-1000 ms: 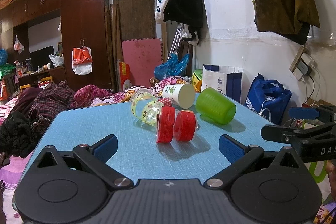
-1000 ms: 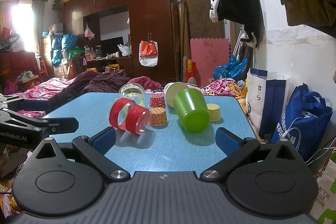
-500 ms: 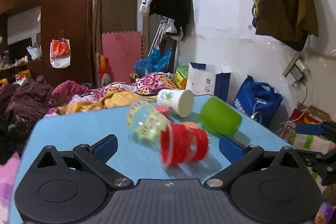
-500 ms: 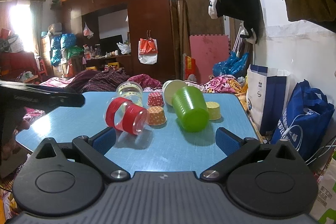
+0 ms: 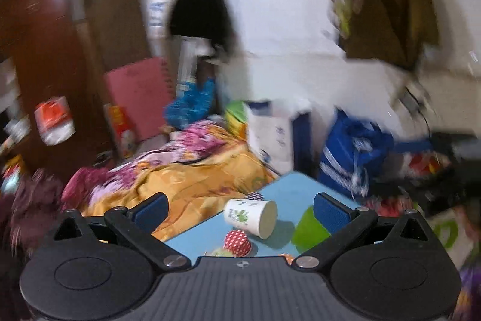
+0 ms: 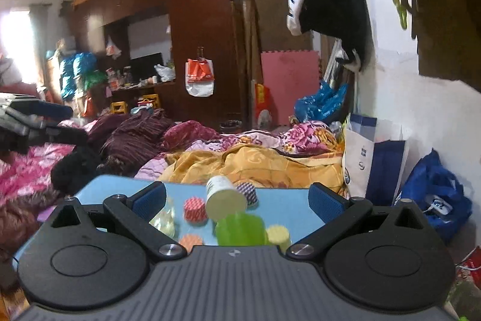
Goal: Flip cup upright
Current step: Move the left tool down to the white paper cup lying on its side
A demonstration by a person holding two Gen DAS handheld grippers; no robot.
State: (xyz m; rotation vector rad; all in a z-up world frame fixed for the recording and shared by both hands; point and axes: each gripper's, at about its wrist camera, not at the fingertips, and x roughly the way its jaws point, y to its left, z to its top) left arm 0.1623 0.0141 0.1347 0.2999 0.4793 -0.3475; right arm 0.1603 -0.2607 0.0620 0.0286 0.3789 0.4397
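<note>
Both spread, holding nothing: left gripper (image 5: 239,205), right gripper (image 6: 236,196). Probably light, thin, crushable: white paper cup (image 6: 224,194), on its side. Best pinched gently mid-wall.

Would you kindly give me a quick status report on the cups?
Both grippers, left and right, open, holding nothing. White paper cup and green cup lie on their sides on blue table. Small cupcake liners crowd them.

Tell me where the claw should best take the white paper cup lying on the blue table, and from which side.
Probably across the side wall of the white paper cup, from above. It lies on its side on the blue table, so the round wall faces up.
</note>
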